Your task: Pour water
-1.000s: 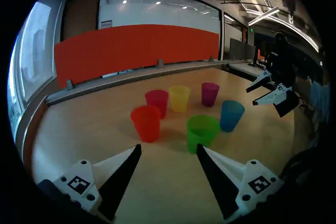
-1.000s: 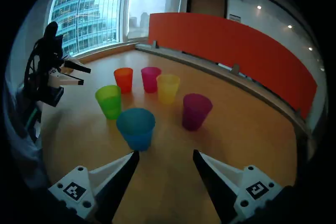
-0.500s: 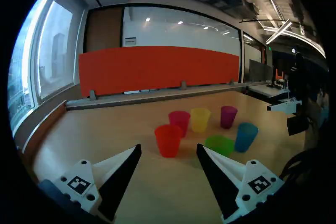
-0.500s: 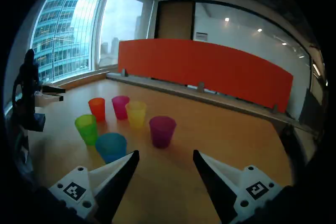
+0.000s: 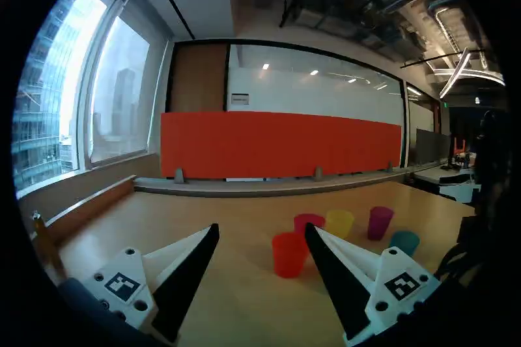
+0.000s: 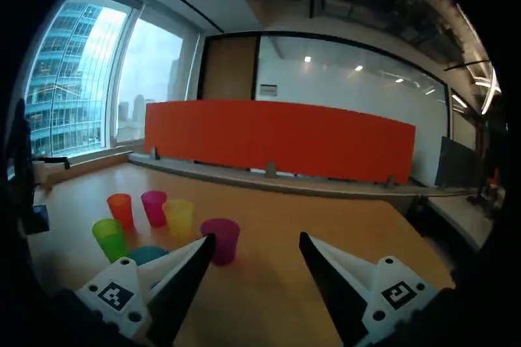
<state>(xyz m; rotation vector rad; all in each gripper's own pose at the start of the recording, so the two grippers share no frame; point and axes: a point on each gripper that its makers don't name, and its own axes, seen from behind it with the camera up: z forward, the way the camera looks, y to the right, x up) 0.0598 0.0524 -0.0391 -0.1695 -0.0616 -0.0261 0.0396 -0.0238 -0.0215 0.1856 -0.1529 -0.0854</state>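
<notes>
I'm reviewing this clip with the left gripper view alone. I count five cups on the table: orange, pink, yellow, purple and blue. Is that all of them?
Observer: No, there is a sixth. In the right gripper view a green cup stands just in front of the orange cup, at the left end of the group.
Operator: Is the right gripper holding a cup yet?
Observer: No. In its own view the right gripper is open and holds nothing.
</notes>
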